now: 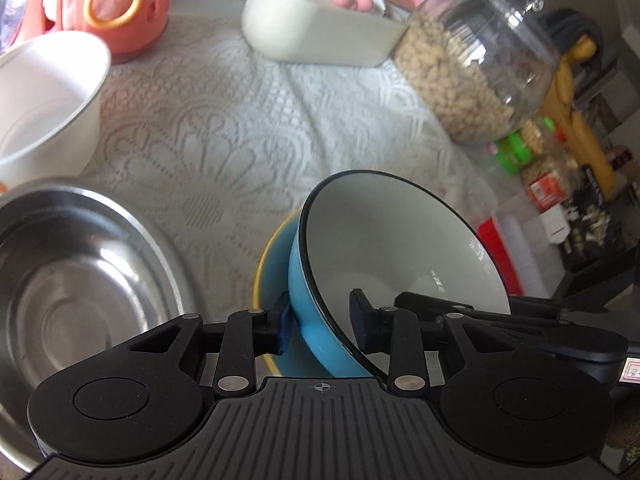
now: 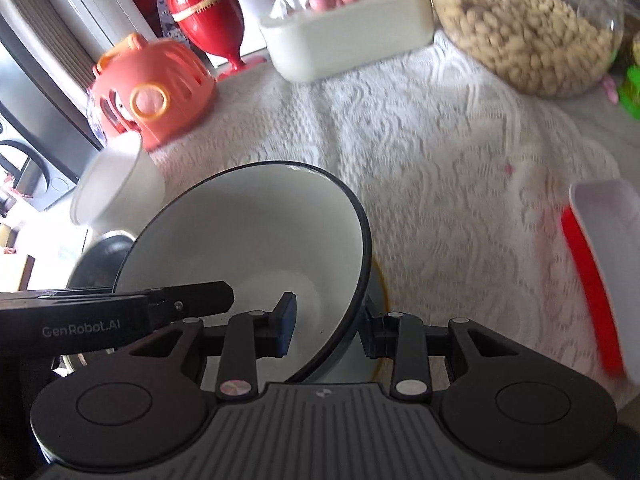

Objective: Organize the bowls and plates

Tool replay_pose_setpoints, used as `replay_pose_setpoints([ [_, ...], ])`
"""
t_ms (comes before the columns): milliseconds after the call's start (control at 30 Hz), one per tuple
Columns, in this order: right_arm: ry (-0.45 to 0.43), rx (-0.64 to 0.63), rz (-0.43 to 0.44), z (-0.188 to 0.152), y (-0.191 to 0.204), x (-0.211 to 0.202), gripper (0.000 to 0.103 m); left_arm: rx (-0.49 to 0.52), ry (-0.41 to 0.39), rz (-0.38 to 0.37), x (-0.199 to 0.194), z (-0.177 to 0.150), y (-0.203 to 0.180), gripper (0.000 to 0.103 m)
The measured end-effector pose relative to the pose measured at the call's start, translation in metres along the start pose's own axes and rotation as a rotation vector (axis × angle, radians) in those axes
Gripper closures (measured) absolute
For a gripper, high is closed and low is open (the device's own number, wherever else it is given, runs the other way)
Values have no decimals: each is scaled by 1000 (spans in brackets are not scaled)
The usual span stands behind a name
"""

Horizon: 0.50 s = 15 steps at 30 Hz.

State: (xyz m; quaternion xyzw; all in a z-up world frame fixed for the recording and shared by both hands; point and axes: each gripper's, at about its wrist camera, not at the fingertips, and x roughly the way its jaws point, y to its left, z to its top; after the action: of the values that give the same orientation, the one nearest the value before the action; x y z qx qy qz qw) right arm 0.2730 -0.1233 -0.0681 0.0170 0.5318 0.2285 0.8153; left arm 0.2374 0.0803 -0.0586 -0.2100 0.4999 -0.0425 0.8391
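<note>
A blue bowl with a white inside and black rim [image 1: 400, 248] is tilted over a yellow-rimmed blue dish [image 1: 272, 256] on the white lace cloth. My left gripper [image 1: 322, 320] straddles the bowl's left wall, one pad outside and one inside, jaws apart. My right gripper [image 2: 330, 324] straddles the same bowl [image 2: 248, 232] at its right wall, jaws also apart. Each gripper's fingers show inside the bowl in the other's view. A steel bowl [image 1: 76, 280] and a white bowl [image 1: 44, 96] stand at the left.
A jar of peanuts [image 1: 472, 68], a white box [image 1: 316, 28] and a coral toy basket [image 1: 112, 4] stand at the back of the table. A red-and-white dish [image 2: 604, 264] lies at the right. The table's right edge drops to cluttered shelves [image 1: 560, 184].
</note>
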Motion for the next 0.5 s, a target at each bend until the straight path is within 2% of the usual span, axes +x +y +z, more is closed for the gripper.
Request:
replay_pose_setpoints([
  [100,-22,-50,-21,-15,8,4,69,-8,-36,-10,-8,-5,7,74],
  [233,-35,-98,-51,-21,18,7,69,-28,-57,-17,-14,-4,10,74],
  [500,-32,-100,-53,-21,19,8,69,-41,-58,-30,-13,-3,10,73],
])
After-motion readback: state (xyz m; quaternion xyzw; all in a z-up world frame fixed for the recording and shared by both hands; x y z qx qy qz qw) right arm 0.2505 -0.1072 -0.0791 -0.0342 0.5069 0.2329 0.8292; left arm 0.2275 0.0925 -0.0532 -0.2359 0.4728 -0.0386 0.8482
